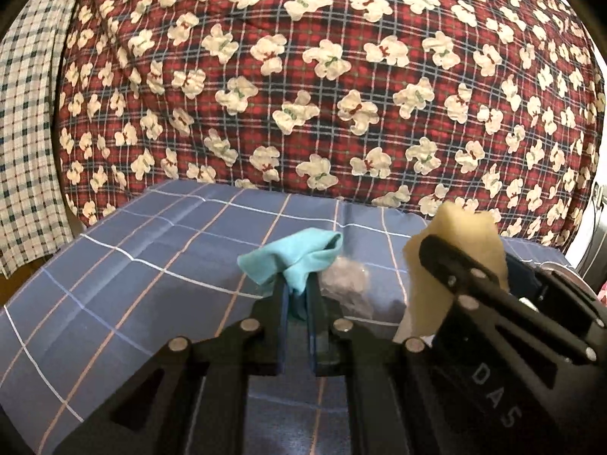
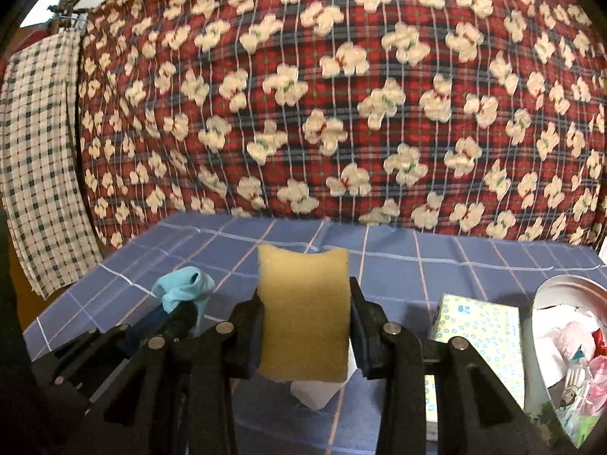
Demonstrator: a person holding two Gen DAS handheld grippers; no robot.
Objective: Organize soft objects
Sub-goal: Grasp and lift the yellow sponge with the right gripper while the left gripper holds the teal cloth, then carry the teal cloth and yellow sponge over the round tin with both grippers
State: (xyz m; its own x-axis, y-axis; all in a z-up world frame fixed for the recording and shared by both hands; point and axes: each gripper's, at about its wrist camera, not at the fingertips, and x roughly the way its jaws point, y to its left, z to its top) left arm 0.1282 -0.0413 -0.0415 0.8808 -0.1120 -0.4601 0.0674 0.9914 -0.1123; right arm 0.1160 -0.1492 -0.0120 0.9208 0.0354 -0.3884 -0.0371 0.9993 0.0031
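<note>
Yellow foam, a sponge (image 2: pixel 303 311), is the piece in play on the right: it stands upright between the fingers of the right gripper (image 2: pixel 305 326), pinched at both side edges and lifted above the desk (image 2: pixel 398 261). Its top edge dips in a shallow curve, which suggests the foam is giving under the squeeze. I judge it very light and springy; a hold across the flat sides, low on the body as here, should keep it from twisting out, and pressing harder would only buckle it.

On the left, a teal cloth (image 1: pixel 294 261) is caught in the left gripper (image 1: pixel 297 303), whose fingers are pressed nearly together on a bunched fold, with the rest flopping over the tips. It looks thin and limp, so any pinch of gathered fabric will carry it, though loose corners may drag or snag.

Just beyond the left fingers lies a crumpled scrap of clear plastic (image 1: pixel 347 284) on the blue checked covering of the desk. Under the sponge a white object shows, too hidden to name. To the right sit a tissue pack (image 2: pixel 478 333) and, beside it, a round metal tin (image 2: pixel 561 288) already holding pink and white soft items, likely where these pieces belong. Behind everything hangs a red plaid quilt (image 2: pixel 341 94) with pale bear shapes, and a checked towel (image 2: pixel 34 167) at far left.
</note>
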